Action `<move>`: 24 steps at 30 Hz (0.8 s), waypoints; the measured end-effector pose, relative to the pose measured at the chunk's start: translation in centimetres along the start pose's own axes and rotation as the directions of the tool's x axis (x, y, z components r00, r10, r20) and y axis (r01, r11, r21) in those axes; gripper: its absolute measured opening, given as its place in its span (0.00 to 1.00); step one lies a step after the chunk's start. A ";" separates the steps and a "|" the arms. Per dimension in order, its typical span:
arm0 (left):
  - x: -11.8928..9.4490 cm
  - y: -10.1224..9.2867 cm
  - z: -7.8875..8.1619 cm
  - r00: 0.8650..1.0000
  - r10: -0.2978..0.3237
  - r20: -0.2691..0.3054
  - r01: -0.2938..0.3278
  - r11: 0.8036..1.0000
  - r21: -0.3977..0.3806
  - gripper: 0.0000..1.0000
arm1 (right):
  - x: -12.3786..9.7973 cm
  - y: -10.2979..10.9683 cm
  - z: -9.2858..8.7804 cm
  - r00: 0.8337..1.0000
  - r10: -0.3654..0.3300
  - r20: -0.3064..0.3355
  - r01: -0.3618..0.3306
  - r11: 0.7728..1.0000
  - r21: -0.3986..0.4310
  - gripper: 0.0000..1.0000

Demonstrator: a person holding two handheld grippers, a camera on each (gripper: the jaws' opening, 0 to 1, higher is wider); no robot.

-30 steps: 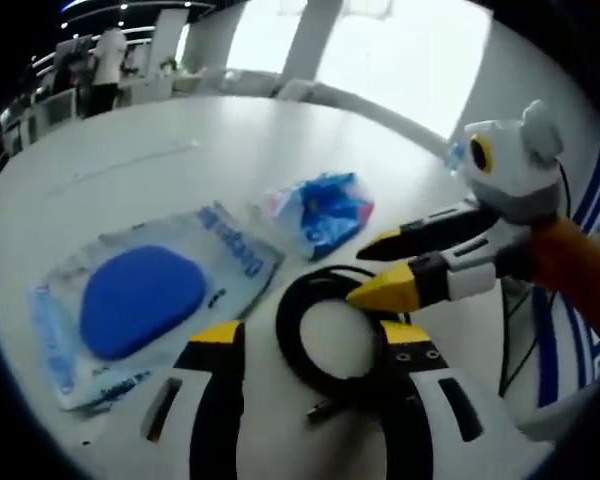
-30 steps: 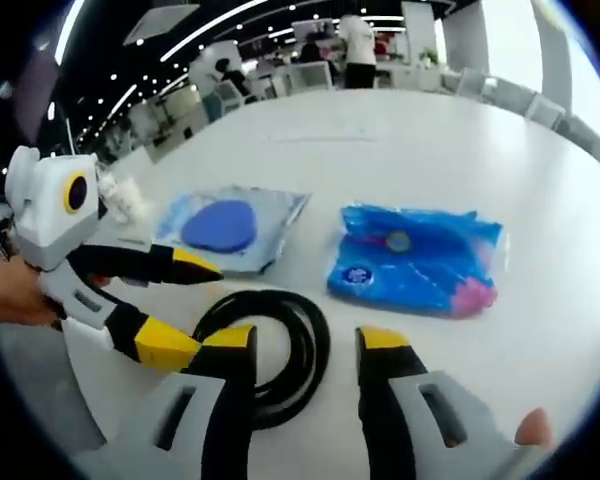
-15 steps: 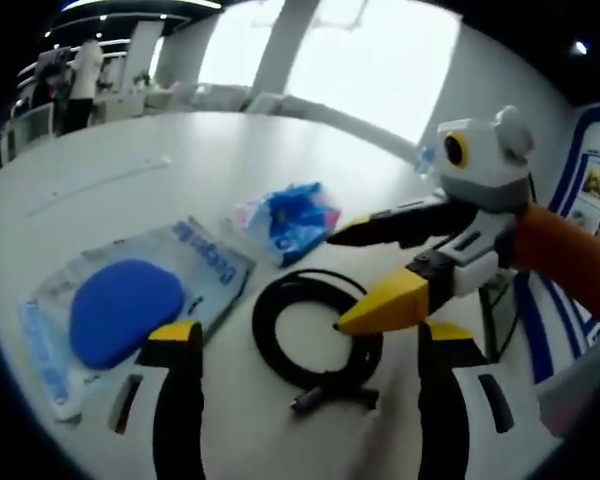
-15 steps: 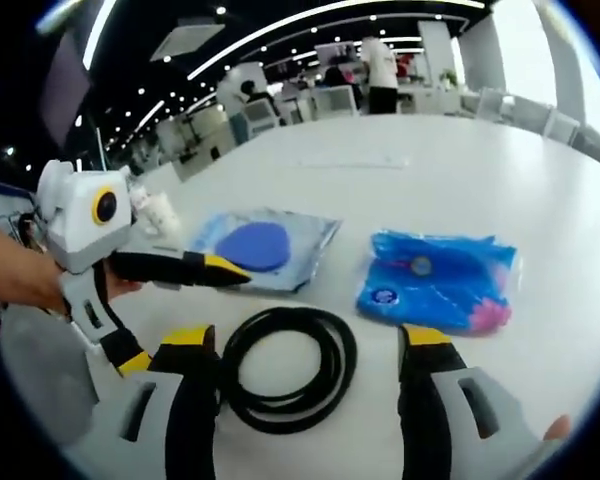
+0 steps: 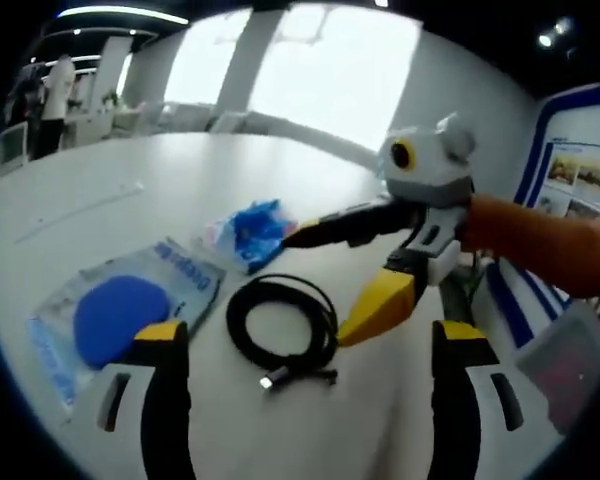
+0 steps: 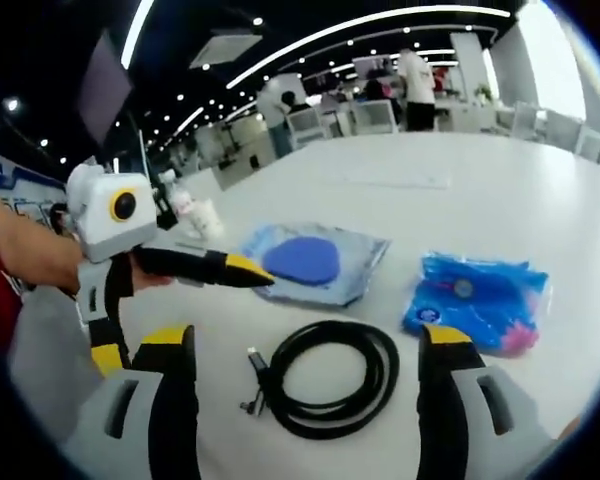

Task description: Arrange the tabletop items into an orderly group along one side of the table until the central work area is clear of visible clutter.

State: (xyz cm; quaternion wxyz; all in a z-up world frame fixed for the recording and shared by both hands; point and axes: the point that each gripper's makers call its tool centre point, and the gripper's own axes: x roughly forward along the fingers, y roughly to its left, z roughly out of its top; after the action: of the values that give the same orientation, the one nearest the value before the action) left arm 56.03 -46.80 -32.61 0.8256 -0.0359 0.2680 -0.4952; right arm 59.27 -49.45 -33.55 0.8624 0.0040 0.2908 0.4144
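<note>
The white round surface [image 5: 100, 190] carries three things, all clustered near the edge closest to the grippers. Largest is the clear plastic pouch with a blue oval pad [image 5: 120, 315] inside; in the left gripper view it lies at about 9 o'clock, partly behind the left jaw tip, and in the right gripper view [image 6: 310, 262] it sits at 12 o'clock past the cable. Next is the crinkled blue packet [image 6: 475, 300], at 2 o'clock in the right gripper view and at 11 o'clock in the left gripper view [image 5: 250, 230]. The coiled black cable [image 6: 330, 378] lies flat on the surface between the right gripper's jaws, its plug ends pointing toward 9 o'clock; in the left gripper view [image 5: 283, 325] it rests just beyond the space between the jaws. The left gripper [image 5: 305, 345] is spread wide and holds nothing. The right gripper [image 6: 305, 345] is likewise spread wide and empty; seen from the left gripper view [image 5: 330, 280], it hovers just above the cable's 3 o'clock side, jaws parted.
</note>
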 end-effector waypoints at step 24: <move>-8.1 -0.7 0.6 0.997 -0.008 0.079 0.007 1.000 0.009 0.97 | 0.2 7.2 2.2 0.986 0.168 -0.010 -0.168 0.976 -0.139 0.94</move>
State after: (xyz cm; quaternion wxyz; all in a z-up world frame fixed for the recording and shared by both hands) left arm 52.83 -40.51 -28.58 0.8338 -0.0528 0.2331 -0.4976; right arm 55.38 -44.08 -30.09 0.8227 -0.0314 0.2592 0.5050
